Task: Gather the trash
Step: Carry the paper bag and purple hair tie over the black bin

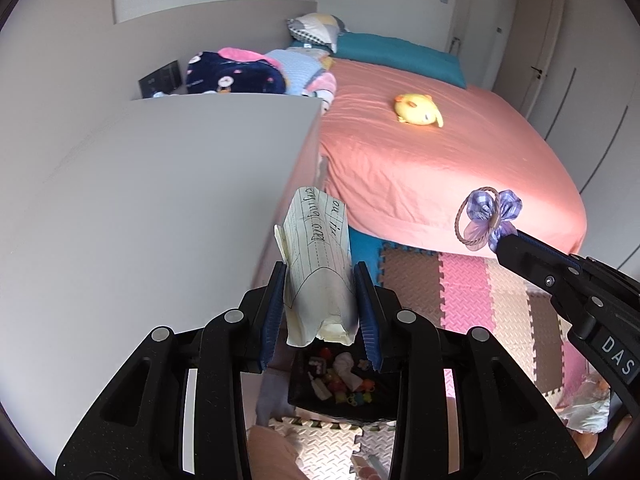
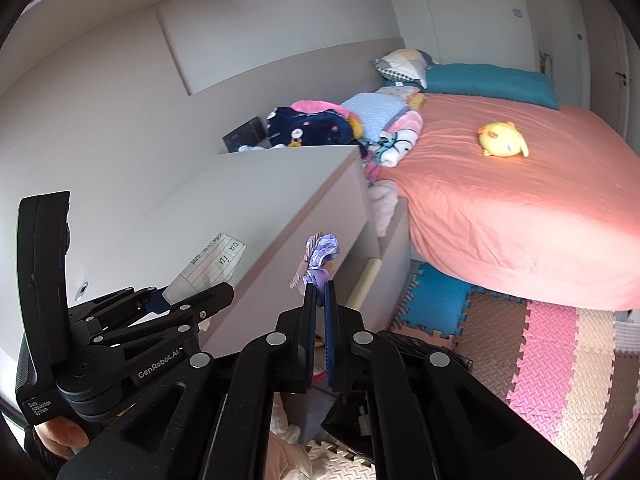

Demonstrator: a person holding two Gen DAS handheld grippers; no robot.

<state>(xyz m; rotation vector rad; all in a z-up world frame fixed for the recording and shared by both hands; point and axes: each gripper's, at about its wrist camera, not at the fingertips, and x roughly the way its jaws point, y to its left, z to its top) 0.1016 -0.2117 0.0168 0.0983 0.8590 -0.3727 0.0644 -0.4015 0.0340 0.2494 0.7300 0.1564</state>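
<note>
My left gripper (image 1: pixel 319 276) is shut on a crumpled sheet of lined paper (image 1: pixel 318 256) with handwriting, held in the air beside the grey cabinet (image 1: pixel 152 200). The paper also shows in the right wrist view (image 2: pixel 212 266). My right gripper (image 2: pixel 319 286) is shut on a purple bow hair tie (image 2: pixel 318 258), which also shows in the left wrist view (image 1: pixel 486 216) at the tip of that gripper (image 1: pixel 500 240). Directly below my left gripper a black bin (image 1: pixel 340 380) holds small mixed scraps.
A bed with a coral sheet (image 1: pixel 440 152) fills the right side, with a yellow plush chick (image 1: pixel 418 110) on it and folded blankets (image 1: pixel 236 70) at its head. Coloured foam mats (image 1: pixel 480 292) cover the floor. A crumpled white item (image 1: pixel 588 404) lies on the floor at right.
</note>
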